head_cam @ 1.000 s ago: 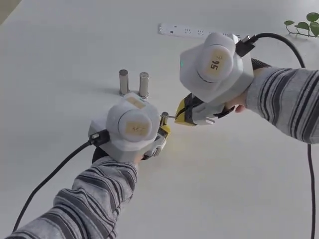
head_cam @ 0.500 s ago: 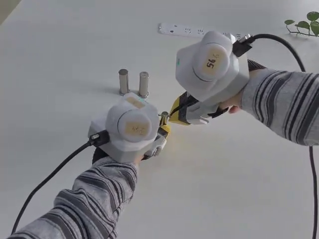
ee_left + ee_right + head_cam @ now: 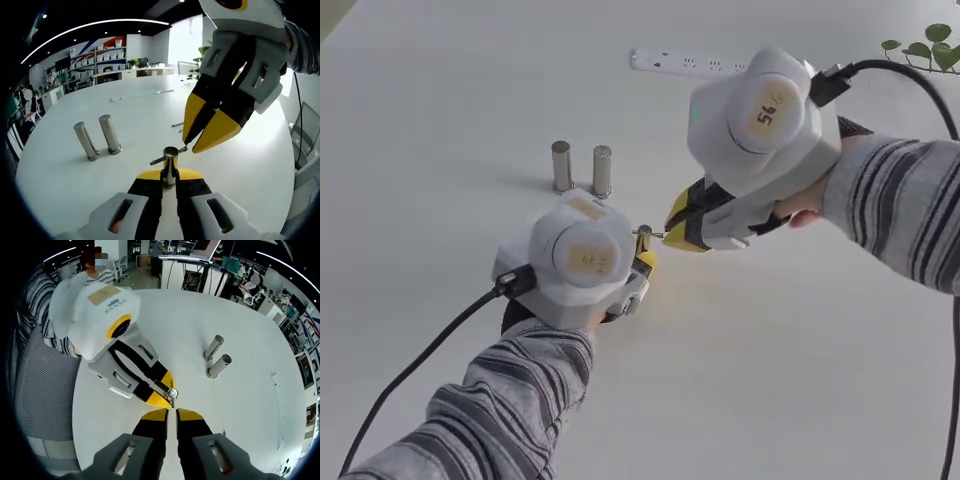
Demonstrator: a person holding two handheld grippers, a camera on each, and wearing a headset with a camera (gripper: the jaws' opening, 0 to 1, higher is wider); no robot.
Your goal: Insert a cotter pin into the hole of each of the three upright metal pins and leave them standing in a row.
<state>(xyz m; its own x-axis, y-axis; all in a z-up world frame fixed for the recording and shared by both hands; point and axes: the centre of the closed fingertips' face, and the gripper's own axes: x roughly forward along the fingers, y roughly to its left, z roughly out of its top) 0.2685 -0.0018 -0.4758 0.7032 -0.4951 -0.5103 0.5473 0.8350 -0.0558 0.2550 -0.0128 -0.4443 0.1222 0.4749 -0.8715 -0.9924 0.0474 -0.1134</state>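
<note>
My left gripper (image 3: 645, 262) is shut on a short metal pin (image 3: 644, 232) and holds it upright just above the white table (image 3: 440, 90). In the left gripper view this pin (image 3: 170, 165) rises between my jaws (image 3: 170, 180), and a thin cotter pin (image 3: 165, 156) passes through its head. My right gripper (image 3: 670, 236) comes in from the right, shut on the cotter pin's (image 3: 656, 235) end, its yellow fingertips (image 3: 192, 142) close to the pin. Two more metal pins (image 3: 561, 165) (image 3: 602, 171) stand side by side behind, and they also appear in the right gripper view (image 3: 213, 347) (image 3: 219, 366).
A white power strip (image 3: 685, 62) lies at the far edge, with a plant (image 3: 920, 45) at the far right. Black cables trail from both grippers. Small loose cotter pins (image 3: 177, 124) lie on the table beyond the held pin.
The right gripper moved left toward the held pin, then eased back slightly while still at the cotter pin. The left gripper and the two standing pins stayed put; the head view shifted a little.
</note>
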